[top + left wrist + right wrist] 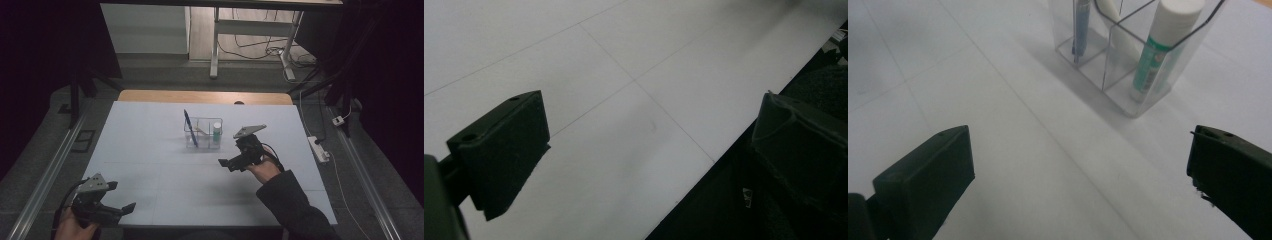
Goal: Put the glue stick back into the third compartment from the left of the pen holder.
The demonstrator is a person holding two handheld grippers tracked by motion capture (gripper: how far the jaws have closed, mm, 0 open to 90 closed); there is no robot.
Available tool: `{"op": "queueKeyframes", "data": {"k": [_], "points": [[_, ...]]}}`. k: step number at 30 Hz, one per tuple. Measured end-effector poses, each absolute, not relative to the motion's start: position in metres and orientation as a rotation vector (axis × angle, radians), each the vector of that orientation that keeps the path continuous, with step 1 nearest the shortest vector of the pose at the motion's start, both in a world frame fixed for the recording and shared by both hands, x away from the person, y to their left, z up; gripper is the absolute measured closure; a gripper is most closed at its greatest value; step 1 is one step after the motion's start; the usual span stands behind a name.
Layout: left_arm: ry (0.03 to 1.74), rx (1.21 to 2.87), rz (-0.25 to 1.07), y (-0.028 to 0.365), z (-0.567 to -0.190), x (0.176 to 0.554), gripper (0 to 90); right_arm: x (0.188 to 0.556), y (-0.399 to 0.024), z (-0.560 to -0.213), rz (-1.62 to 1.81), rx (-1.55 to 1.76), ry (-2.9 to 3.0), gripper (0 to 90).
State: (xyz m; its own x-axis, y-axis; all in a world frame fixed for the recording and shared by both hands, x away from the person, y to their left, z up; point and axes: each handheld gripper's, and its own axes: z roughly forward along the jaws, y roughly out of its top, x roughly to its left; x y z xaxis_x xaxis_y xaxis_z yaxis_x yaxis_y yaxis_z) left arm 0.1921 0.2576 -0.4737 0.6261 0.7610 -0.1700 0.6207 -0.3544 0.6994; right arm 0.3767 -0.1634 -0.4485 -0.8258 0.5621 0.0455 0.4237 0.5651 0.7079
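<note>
We see a clear plastic organizer (203, 133) standing near the middle of the white bench (150, 150), a little toward its far edge. It is split into compartments. A blue pen (190, 128) leans in the left compartment, its top tilted up and to the left above the rim. A glue stick (216, 131) with a white cap and a green label stands upright in the right compartment. In our right gripper view, a white object (1118, 30) lies slanted in the compartment between the pen and the glue stick; we cannot tell what it is.

Our right claw (233, 161) hangs just in front of the organizer and slightly to its right, apart from it. Its jaws stand wide apart with nothing between them but bare bench, and in its own view the organizer sits ahead, up beyond the gap. The right hand (262, 167) and a dark sleeve (292, 205) reach in from the lower right.

Our left claw (116, 200) sits at the near left corner of the bench, well apart from the organizer. Its jaws are also spread, with nothing in them; in its own view they straddle the near edge of the bench.
</note>
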Motion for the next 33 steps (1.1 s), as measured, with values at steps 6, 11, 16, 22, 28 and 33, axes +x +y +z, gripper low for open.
{"op": "queueKeyframes", "data": {"k": [6, 11, 16, 22, 28, 33], "points": [[1.081, 2.089, 0.236, 0.258, -0.474, 0.192, 2.2, 0.358, -0.179, -0.448, 1.106, 0.849, 2.603, 0.0], [1.081, 2.090, 0.237, 0.257, -0.474, 0.192, 2.2, 0.342, -0.195, -0.448, 1.108, 0.869, 2.577, 0.0], [1.079, 2.094, 0.239, 0.257, -0.474, 0.192, 2.2, 0.329, -0.210, -0.448, 1.107, 0.895, 2.552, 0.0], [1.079, 2.092, 0.239, 0.257, -0.474, 0.192, 2.2, 0.314, -0.229, -0.450, 1.076, 0.935, 2.535, 0.0], [1.078, 2.092, 0.239, 0.257, -0.474, 0.192, 2.2, 0.298, -0.252, -0.449, 1.091, 1.004, 2.487, 0.0], [1.078, 2.093, 0.239, 0.257, -0.474, 0.192, 2.2, 0.283, -0.270, -0.447, 1.095, 1.058, 2.437, 0.0]]}}
